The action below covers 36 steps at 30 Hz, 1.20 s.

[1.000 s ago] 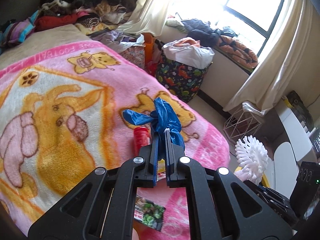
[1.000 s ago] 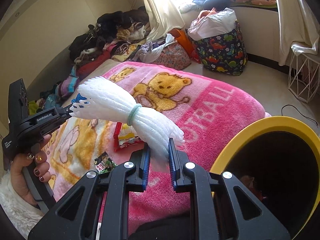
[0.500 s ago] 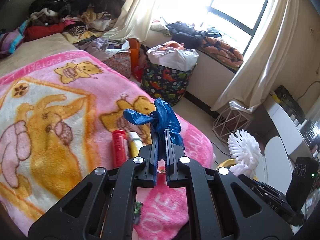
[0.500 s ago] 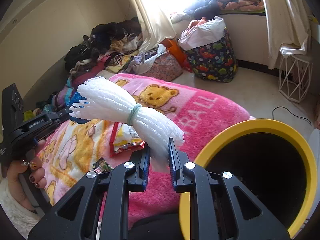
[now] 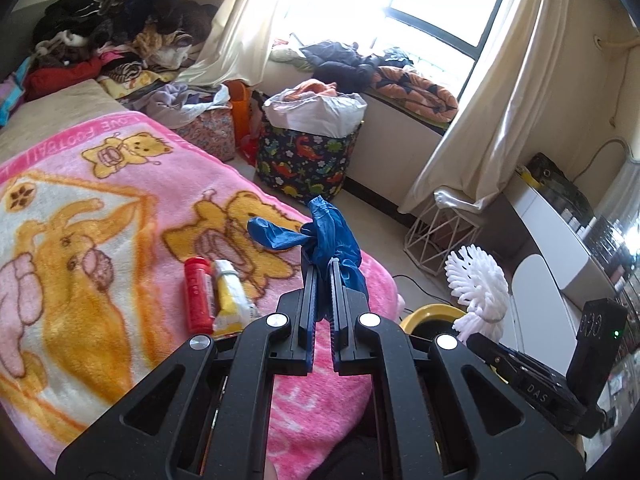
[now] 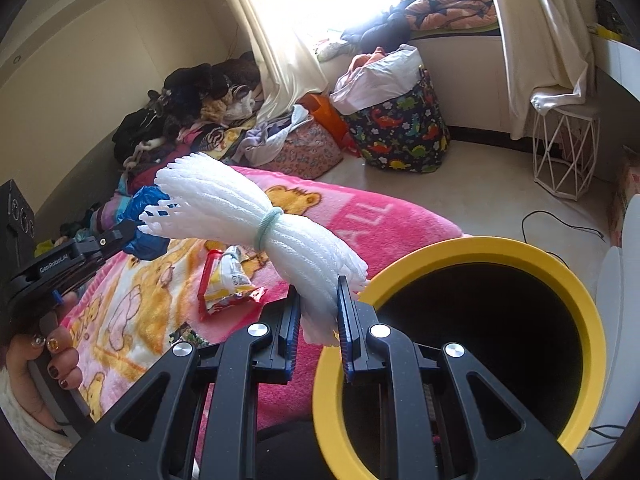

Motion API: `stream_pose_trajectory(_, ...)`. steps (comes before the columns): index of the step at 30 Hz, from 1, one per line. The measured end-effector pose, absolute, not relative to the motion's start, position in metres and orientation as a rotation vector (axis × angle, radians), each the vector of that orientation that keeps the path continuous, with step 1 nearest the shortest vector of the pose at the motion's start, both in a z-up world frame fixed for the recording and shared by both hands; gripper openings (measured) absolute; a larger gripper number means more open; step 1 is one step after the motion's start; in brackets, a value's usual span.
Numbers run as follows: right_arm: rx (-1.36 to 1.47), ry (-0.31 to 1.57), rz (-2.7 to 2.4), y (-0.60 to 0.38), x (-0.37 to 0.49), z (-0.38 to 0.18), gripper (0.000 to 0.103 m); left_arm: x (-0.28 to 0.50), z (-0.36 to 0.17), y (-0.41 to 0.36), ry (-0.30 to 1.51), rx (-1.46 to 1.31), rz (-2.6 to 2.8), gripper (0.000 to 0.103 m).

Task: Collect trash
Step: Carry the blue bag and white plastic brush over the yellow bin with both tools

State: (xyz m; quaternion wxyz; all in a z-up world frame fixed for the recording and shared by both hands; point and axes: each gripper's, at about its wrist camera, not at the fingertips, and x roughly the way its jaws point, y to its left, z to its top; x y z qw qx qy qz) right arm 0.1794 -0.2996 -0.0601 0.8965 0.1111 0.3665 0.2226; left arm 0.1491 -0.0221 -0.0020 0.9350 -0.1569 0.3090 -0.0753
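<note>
Above pink blanket [image 6: 384,216]: white foam net [image 6: 256,220] bunched, cinched by green band [image 6: 269,226]

The left gripper [image 5: 324,270] clamps a blue glove [image 5: 328,236] above the pink blanket [image 5: 120,208]; a red tube [image 5: 197,296] lies beside a yellow packet [image 5: 230,300].

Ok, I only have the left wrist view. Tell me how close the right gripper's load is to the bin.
Observer: The right gripper is shut on the white foam net bundle, right at the near rim of the yellow bin.
Operator: Report what ties the bundle.
Observer: A pale green band around its middle.
Operator: Describe the bin's mouth.
Observer: Wide open, dark inside; contents cannot be made out.
</note>
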Motion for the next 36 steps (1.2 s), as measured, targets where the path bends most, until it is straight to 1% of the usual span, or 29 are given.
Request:
stream_pose_trajectory(20,0.287,0.746,0.379,-0.349,0.170,-0.062,0.016,0.143,0.000,-0.078,0.652,-0.255,-0.267,0.002)
stream_pose_trajectory(36,0.330,0.751,0.309,-0.382,0.164,-0.070,0.016,0.141,-0.009,-0.122,0.689,-0.202,-0.354,0.002)
